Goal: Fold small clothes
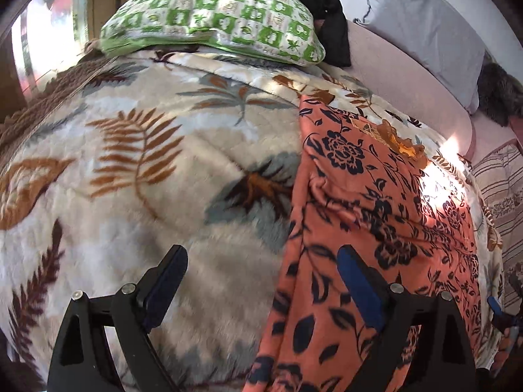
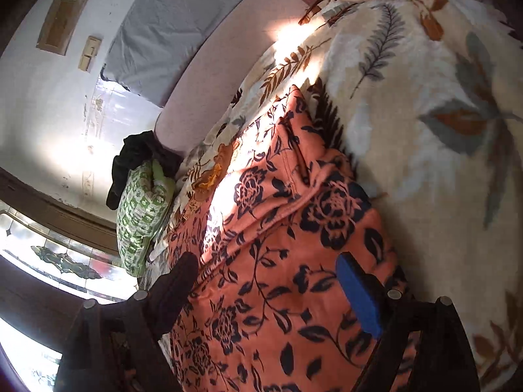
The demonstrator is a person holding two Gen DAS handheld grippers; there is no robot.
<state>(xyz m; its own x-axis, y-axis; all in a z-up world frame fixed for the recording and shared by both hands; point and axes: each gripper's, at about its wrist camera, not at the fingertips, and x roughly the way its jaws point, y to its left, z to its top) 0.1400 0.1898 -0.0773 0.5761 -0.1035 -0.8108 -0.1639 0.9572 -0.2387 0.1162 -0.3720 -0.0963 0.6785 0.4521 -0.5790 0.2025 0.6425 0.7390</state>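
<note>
A: Where's the garment?

B: The orange floral garment lies as a long folded strip on the leaf-print blanket covering the bed. In the left wrist view it runs from about 1 o'clock down to 5 o'clock; in the right wrist view it fills the lower middle, from 12 down to 6.

A: How will it handle?

B: I'd judge it light, soft and limp, a fleecy knit with no stiffness. It shows ridges and a seam near its upper part, so it will sag and bunch if lifted by one point. It should cling a little to the plush blanket rather than slide.

A: Where to take hold?

B: By the edges or corners of the strip, one in each claw, so the layers stay together. A pinch through all layers at the near end looks safest; the middle would just tent up.

A: And the claws?

B: The left claw is released, jaws spread wide, straddling the garment's left edge with nothing pinched. The right claw is likewise released, spread over the cloth, no fabric gripped that I can see.

A: Anything around it?

B: A green patterned pillow at 12 o'clock in the left view, a dark garment beside it, a grey pillow at 1 o'clock
</note>
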